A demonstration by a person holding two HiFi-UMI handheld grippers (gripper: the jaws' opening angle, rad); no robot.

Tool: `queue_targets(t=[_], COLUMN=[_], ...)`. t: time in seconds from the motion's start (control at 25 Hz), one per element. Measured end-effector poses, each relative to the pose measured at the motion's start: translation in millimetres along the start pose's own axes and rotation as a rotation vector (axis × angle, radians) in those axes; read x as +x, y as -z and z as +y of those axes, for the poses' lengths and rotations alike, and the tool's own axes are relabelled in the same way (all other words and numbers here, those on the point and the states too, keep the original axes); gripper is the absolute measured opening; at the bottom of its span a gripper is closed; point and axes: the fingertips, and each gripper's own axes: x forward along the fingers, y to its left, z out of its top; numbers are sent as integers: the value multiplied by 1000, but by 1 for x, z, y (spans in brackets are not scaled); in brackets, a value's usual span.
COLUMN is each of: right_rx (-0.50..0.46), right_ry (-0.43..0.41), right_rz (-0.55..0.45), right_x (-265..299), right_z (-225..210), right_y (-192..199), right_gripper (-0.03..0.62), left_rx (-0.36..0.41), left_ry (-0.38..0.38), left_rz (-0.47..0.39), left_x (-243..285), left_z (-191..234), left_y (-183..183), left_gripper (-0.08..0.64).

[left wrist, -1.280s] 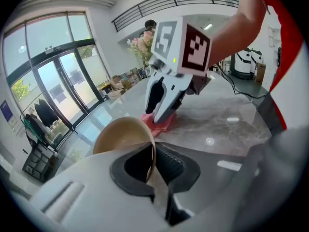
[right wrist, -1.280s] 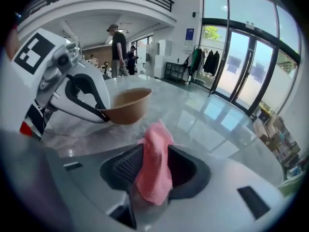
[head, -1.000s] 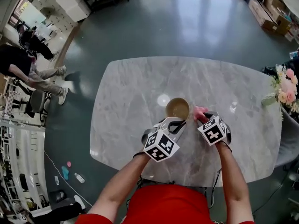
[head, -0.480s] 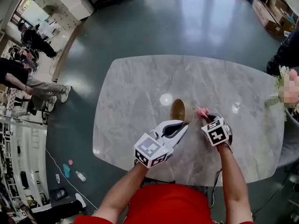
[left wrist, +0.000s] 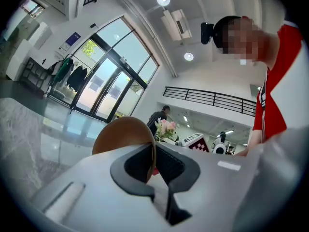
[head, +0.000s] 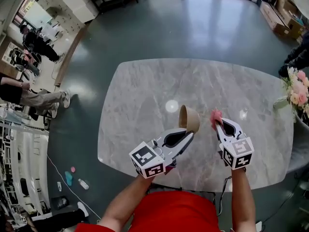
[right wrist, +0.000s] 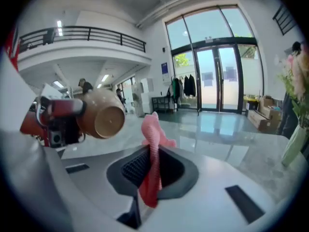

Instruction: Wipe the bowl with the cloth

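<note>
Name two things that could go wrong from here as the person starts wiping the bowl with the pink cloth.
1. The left tool pinches the bowl by its rim alone, tipped sideways above the table; wiping pressure might twist it loose.
2. The right tool has its jaws closing on a thin fold of the cloth; it may slip out.

**No readable text in view**

The left cube (head: 147, 162) and right cube (head: 240, 153) carry only black-and-white square patterns, no letters. A blue sign (right wrist: 164, 67) on the far wall, left of the glass doors (right wrist: 218, 79), is too small to read.
</note>
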Motion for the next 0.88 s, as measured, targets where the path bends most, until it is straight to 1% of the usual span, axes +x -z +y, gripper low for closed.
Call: queue_targets(t=[0.12, 0.2, 0.28, 0.36, 0.48, 0.6, 0.76, 0.88], right_rx=[5, -14, -41, -78, -174, -273, -332, -340], right_ry=[-54, -103, -154, -194, -224, -239, -251, -229], right_rz=[-163, -246, -308, -345, -373, -372, -321, -286], right_x=[-39, -64, -85, -101, -114, -119, -122, -127], right_z=[27, 50, 73, 95, 120, 138, 154, 148], right_y=[-44, -69, -87, -99, -107, -109, -103, -104], right_gripper=[26, 26, 26, 26, 26, 26, 26, 26], left_rx=[-9, -3, 5, 14, 35, 62, 92, 105], left_ry=[18, 44, 77, 113, 162, 204, 262, 311], left_rz=[-25, -41, -54, -63, -60, -56, -50, -45], left_x=[-8, -12, -15, -18, -20, -23, -29, -33], left_z=[-10, -19, -30, -41, -56, -69, -86, -99], left_y=[-9, -15, -22, -26, -27, -26, -24, -23], left_gripper=[15, 15, 15, 15, 15, 15, 15, 15])
